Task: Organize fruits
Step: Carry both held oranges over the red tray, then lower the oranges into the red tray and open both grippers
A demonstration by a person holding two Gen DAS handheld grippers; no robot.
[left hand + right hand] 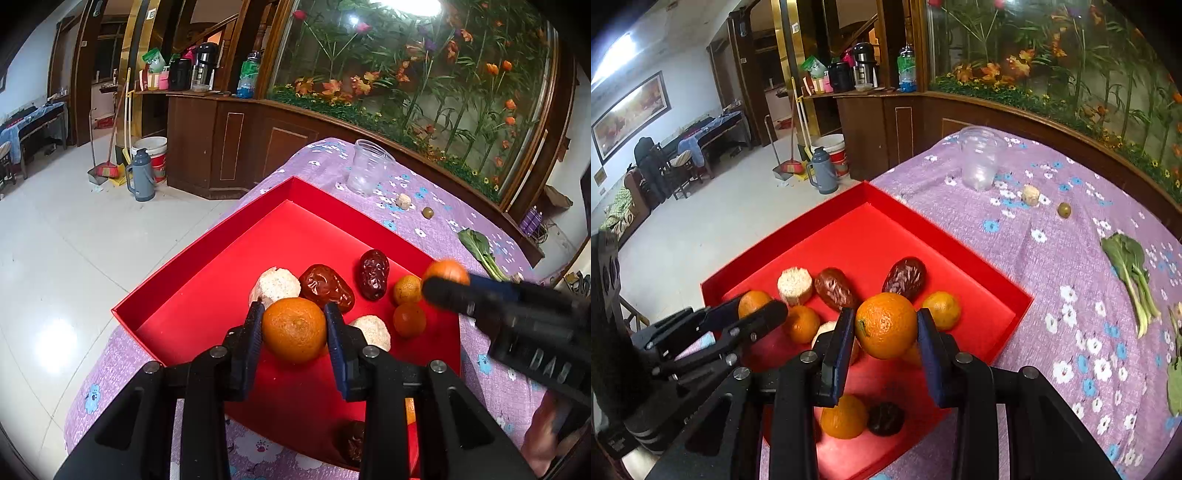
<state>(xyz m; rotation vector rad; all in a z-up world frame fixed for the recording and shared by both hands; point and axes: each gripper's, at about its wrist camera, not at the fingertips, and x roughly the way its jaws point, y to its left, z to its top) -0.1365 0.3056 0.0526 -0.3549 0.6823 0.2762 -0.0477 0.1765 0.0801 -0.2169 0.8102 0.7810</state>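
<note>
Left wrist view: each tool, left tool (294, 323) and right tool (886, 326), clamps an orange above the red tray (207, 254).

i'm seeing a matt red cardboard-looking tray (207, 258) on a printed purple cloth (1052, 258) over the table. the orange (294, 329) has dimpled, slightly glossy peel, the dates (373, 274) wrinkled shiny skin. my left claw (293, 332) is matt black plastic with blue pads. clear ribbed plastic cup (367, 171).
</note>
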